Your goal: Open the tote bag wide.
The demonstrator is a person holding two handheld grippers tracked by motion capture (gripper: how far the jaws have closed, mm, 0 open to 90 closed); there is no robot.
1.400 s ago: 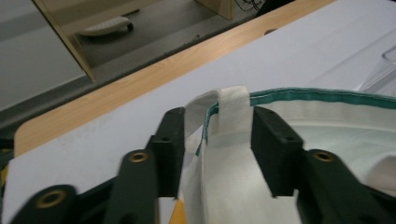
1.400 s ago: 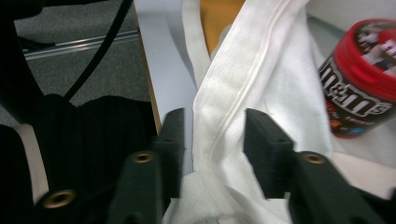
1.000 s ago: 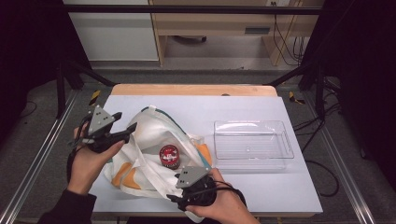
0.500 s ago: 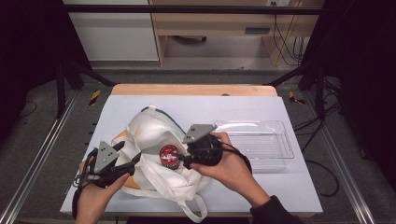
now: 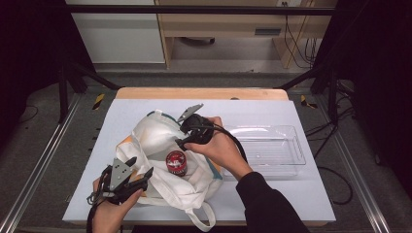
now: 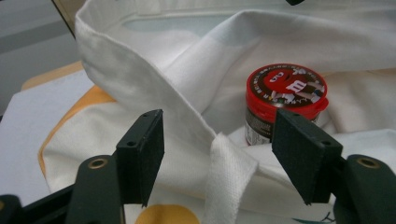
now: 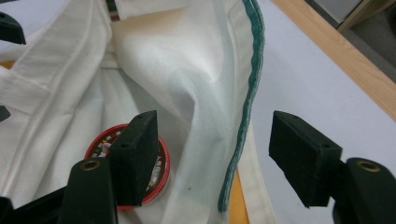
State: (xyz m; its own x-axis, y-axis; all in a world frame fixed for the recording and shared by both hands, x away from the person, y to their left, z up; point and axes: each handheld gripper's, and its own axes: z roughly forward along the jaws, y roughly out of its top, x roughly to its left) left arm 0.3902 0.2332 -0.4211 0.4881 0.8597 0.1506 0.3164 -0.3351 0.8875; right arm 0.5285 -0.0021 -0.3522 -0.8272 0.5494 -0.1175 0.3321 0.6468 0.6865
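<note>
A white tote bag (image 5: 160, 141) with a green-trimmed edge (image 7: 243, 121) lies open on the table. A red-lidded candy jar (image 5: 176, 161) stands inside its mouth. My left gripper (image 5: 142, 166) is at the bag's near left; in the left gripper view (image 6: 217, 140) the jaws stand apart around the bag's rim and a strap (image 6: 226, 172), pads not pressing, and they have just closed slightly. My right gripper (image 5: 182, 134) hovers over the bag's far side. Its jaws (image 7: 215, 149) straddle the green-trimmed edge without touching it and have just opened a little wider. The jar (image 7: 159, 161) shows behind its left jaw.
A clear plastic tray (image 5: 291, 160) sits on the white table cover (image 5: 311, 194), to the right of the bag. A wooden table edge (image 5: 199, 93) runs along the far side. Metal frame rails flank the table.
My right hand has swung from the bag's near edge across to its far side. My left hand has dropped from the bag's far left to its near left corner.
</note>
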